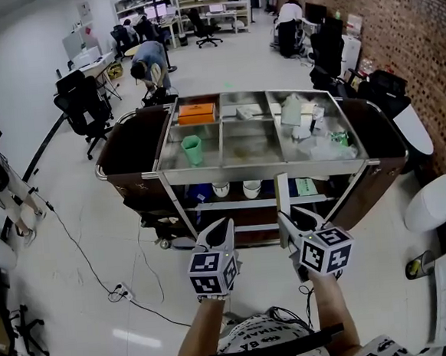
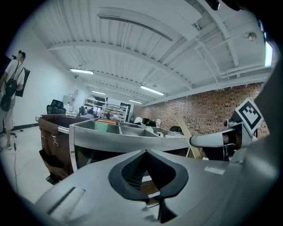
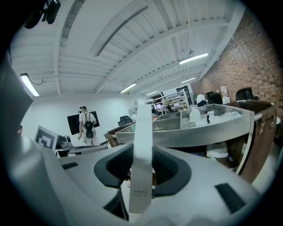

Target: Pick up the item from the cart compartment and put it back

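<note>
Standing before a steel-topped cart [image 1: 261, 170], you hold a slim white carton [image 3: 142, 128] upright in your right tongs [image 3: 141, 152]. The pads are closed against its two long sides near its lower end, and most of it rises past the tips. It hangs in front of the cart, not yet over the top compartments [image 1: 243, 137]. Your left tongs [image 2: 146, 152] are closed and empty. The carton looks light, thin-walled and easily crushed or swung. A gentle squeeze nearer mid-length would probably steady it best.

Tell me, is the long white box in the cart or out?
Out: the right gripper holds the white box upright before the cart.
</note>
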A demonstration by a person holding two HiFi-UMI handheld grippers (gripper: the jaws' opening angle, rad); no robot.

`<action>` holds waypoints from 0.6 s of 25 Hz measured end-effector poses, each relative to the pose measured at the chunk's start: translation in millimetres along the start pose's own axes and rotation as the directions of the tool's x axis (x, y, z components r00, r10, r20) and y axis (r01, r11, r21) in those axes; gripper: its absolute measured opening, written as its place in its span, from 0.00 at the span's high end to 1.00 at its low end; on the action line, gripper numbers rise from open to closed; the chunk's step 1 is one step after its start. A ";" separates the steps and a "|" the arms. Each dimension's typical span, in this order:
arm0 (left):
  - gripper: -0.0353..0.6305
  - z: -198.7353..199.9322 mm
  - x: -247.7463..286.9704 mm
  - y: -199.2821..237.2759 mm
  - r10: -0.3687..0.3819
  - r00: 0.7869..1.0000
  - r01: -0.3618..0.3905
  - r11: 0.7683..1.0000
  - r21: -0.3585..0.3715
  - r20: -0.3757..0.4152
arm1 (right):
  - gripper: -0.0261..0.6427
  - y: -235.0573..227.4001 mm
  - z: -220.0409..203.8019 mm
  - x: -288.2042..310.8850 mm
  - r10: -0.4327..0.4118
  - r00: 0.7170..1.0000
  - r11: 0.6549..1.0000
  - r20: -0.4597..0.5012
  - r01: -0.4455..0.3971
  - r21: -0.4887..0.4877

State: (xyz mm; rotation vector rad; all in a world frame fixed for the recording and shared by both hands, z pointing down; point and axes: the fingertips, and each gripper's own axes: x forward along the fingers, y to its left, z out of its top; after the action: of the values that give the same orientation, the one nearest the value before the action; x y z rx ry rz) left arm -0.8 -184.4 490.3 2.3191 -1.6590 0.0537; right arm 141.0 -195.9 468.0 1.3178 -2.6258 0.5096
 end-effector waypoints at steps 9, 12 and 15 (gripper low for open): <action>0.94 8.9 -2.7 1.6 -0.024 1.000 0.024 1.000 -0.010 0.016 | 0.74 8.3 5.0 4.6 0.007 1.000 1.000 0.001 -0.007 -0.009; 0.94 13.3 -3.1 1.5 -0.032 0.999 0.033 0.999 -0.018 0.030 | 0.74 10.2 5.5 6.8 0.008 1.000 1.000 0.001 -0.008 -0.012; 0.94 11.3 -2.5 0.7 -0.035 0.999 0.035 0.999 -0.004 0.026 | 0.74 11.6 1.7 10.8 0.004 1.000 1.000 -0.008 -0.004 -0.003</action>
State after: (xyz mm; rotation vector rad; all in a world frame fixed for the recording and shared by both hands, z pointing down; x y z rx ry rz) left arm -3.8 -185.2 479.1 2.3545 -1.6280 0.0129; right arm 125.3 -198.1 466.9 1.3068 -2.6219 0.5102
